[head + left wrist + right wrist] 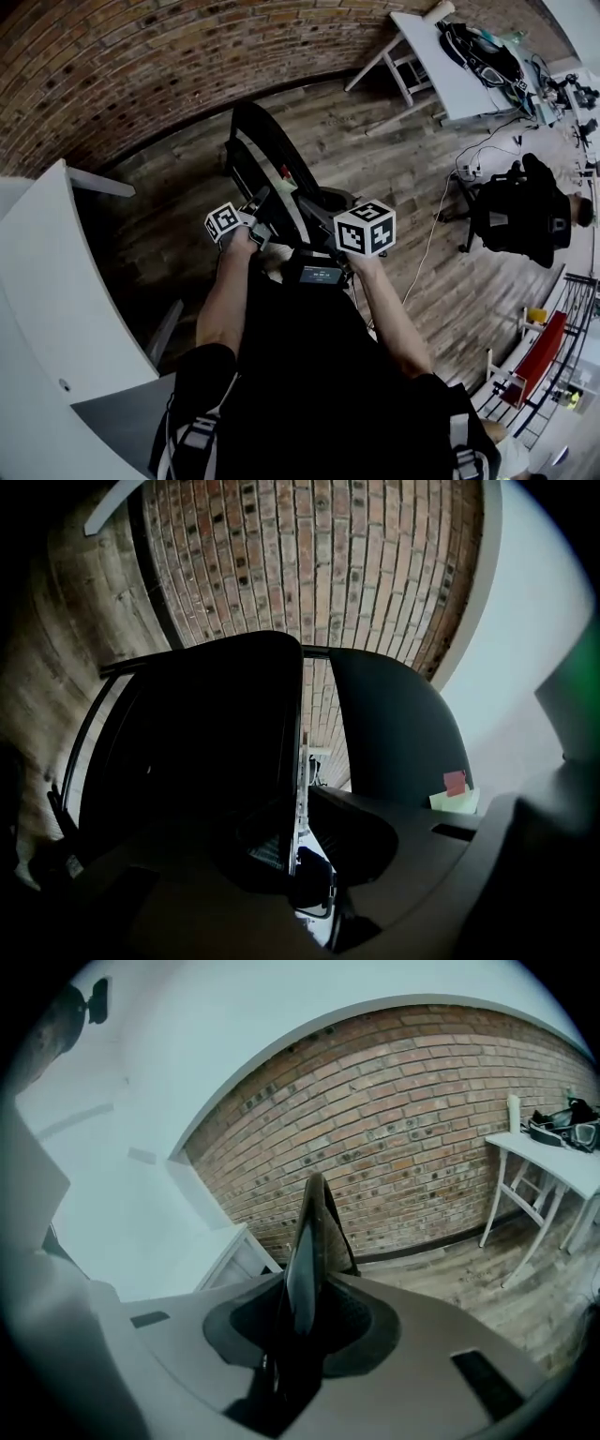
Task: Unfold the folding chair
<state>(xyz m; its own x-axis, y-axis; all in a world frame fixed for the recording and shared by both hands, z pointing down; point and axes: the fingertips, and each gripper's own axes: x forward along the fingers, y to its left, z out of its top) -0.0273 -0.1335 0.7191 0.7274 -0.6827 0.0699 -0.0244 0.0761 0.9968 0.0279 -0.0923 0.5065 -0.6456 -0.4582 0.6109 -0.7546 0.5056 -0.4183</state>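
The black folding chair stands folded on the wooden floor right in front of me, seen edge-on. My left gripper is shut on the chair's left side; in the left gripper view a thin chair edge runs between the pads of the left gripper, with a broad black panel to its left. My right gripper grips the chair's right side. In the right gripper view the chair's edge rises out of the right gripper, whose jaws are shut on it.
A brick wall runs behind the chair. A white table stands close on the left. A white desk with gear on it is at the back right. A person in black sits at the right, near a red rack.
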